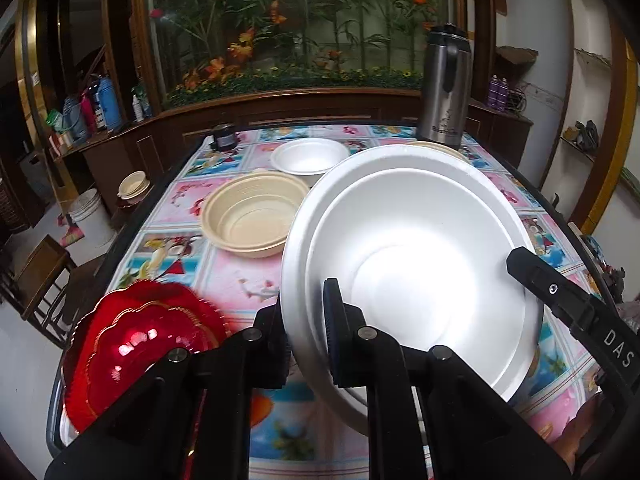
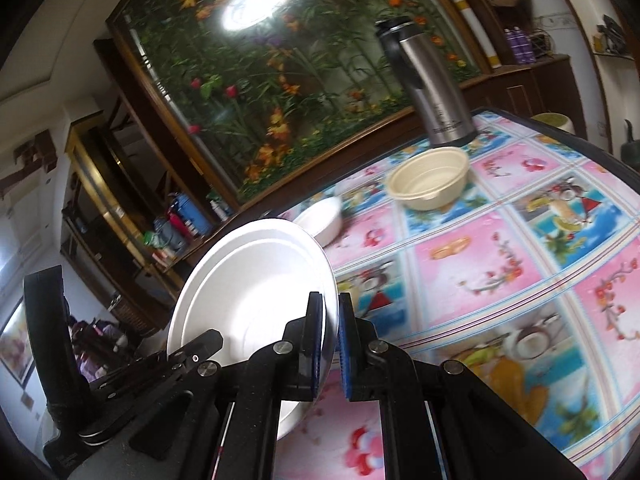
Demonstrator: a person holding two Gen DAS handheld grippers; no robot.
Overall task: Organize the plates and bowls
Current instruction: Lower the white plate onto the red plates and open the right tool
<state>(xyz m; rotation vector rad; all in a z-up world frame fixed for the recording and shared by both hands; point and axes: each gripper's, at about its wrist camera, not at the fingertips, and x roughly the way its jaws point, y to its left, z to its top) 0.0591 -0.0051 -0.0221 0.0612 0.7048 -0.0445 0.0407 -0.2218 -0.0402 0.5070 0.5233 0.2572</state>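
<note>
The left gripper pinches the near-left rim of the white foam plate, and the right gripper pinches its opposite rim, likely sharing a floppy load. The plate hangs tilted above the tabletop, with the red plate left of the left gripper and the beige bowl ahead.

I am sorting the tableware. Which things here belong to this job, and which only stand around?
For the job:
- large white foam plate, held by both grippers
- small white foam bowl
- beige plastic bowls
- red scalloped glass plates

Standing around:
- steel thermos jug
- small dark jar
</note>
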